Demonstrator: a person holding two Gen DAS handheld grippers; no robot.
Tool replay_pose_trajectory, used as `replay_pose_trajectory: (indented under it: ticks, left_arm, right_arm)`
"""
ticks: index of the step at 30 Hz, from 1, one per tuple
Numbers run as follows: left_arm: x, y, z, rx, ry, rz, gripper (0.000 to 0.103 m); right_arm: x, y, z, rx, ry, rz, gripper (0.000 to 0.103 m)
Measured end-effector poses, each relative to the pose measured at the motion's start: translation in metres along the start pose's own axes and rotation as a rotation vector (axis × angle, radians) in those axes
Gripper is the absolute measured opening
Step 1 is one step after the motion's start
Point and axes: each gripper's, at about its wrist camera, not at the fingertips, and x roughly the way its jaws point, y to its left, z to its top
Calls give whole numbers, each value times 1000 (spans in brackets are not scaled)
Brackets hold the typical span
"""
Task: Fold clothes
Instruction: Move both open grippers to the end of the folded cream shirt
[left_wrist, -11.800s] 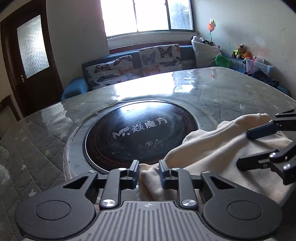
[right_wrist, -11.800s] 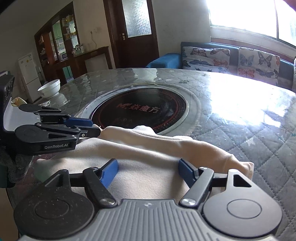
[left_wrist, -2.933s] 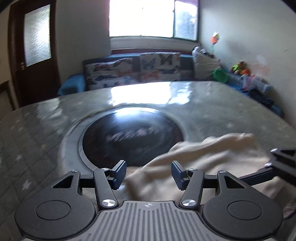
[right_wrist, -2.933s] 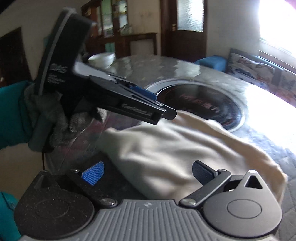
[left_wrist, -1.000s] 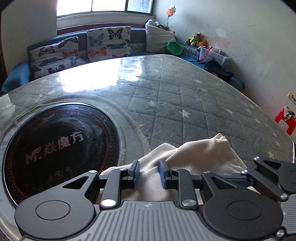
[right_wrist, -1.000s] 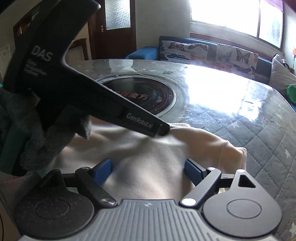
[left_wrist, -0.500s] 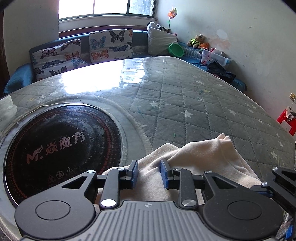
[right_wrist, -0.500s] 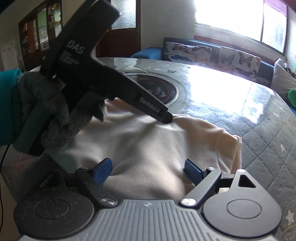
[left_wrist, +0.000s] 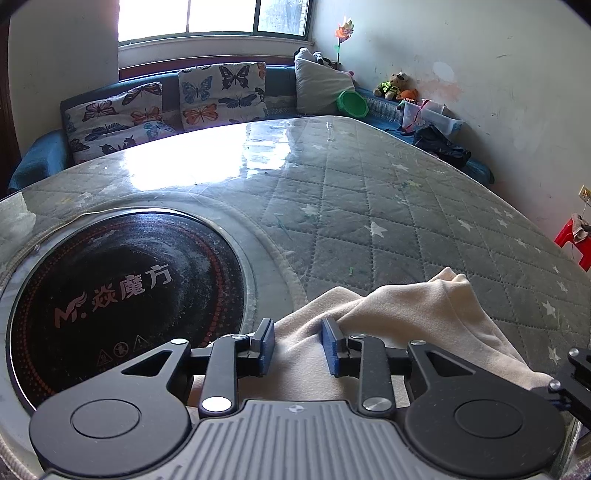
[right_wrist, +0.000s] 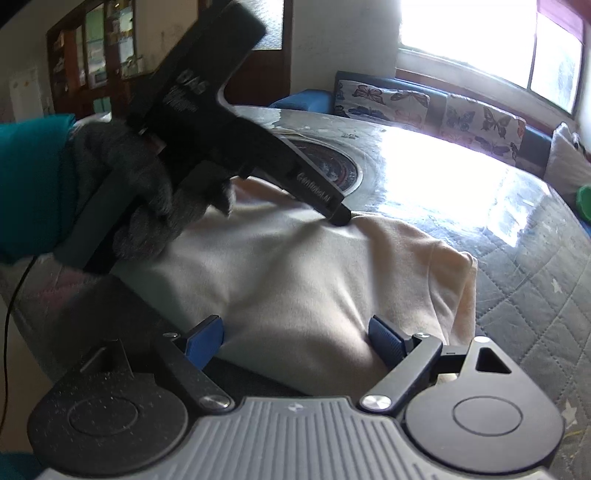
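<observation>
Garment (left_wrist: 417, 317), cream knit, lies bunched on the near edge of the quilted round table (left_wrist: 388, 206), just right of the black glass hotplate (left_wrist: 122, 291) set into the tabletop; one fold edge touches the hotplate's metal ring. Step in hand, as I judge it: letting go after laying a fold, mid-task, cloth partly folded but lumpy. Left gripper (left_wrist: 298, 345) sits low on the cloth, jaws opening, blue pads narrowly apart with a ridge of fabric between them, pads apparently no longer pinching it. In the right wrist view that same gripper's tip presses at the cloth's far fold, held by a grey-gloved hand (right_wrist: 147, 206) with a teal sleeve. Right gripper (right_wrist: 295, 338) hovers over the near part of the garment, fingers spread wide, cloth below them, nothing pinched. Next move likely calls for picking a fresh edge or corner, probably the loose right-hand flap (right_wrist: 454, 280), and carrying it across; needs a clean pinch of one layer, not the whole bunch. Around: butterfly cushions (left_wrist: 221, 96) on a blue bench under the window, green bowl (left_wrist: 352, 103), soft toys (left_wrist: 397, 86), red stool (left_wrist: 572, 240) at right. In the way: the left gripper crosses over the cloth between the right gripper and the far fold; table edge is close, so cloth could slide off.
</observation>
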Motion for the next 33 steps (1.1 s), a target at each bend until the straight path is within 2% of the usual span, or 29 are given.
replay_pose_trajectory:
  ticks: [4,8,10,13,15,19,22,26,33]
  left_arm:
    - [0,0,0,-1,-2,2,33]
    - [0,0,0,-5,1,3,34]
    - [0,0,0,-7,2,4,34]
    - [-1,1,0,-15,0,8,35]
    - [-4,2,1,-25,-3,8,36]
    - [-25,10,4,-51,-53,31,35]
    - [-49,18,-1,-60,-88,76,35]
    - [-81,16,-20,-43,-116,120,35]
    - [-121,-8,-74,3,-171,164,35]
  right_arm:
    - [-7,2,-2,-22,-6,13,88]
    - [-19,-9,4,25,-61,33,87]
    - [-19,-16,6,47,-51,30,87]
    - [-11,-27,2,71,13,47,87]
    - [-15,-28,3,56,1,59,87]
    - [-21,-29,11,26,-35,69,88]
    - [-15,-32,22,9,-48,57,88]
    - [-3,-33,31,-8,-48,59,88]
    - [16,-36,26,-11,0,66,88]
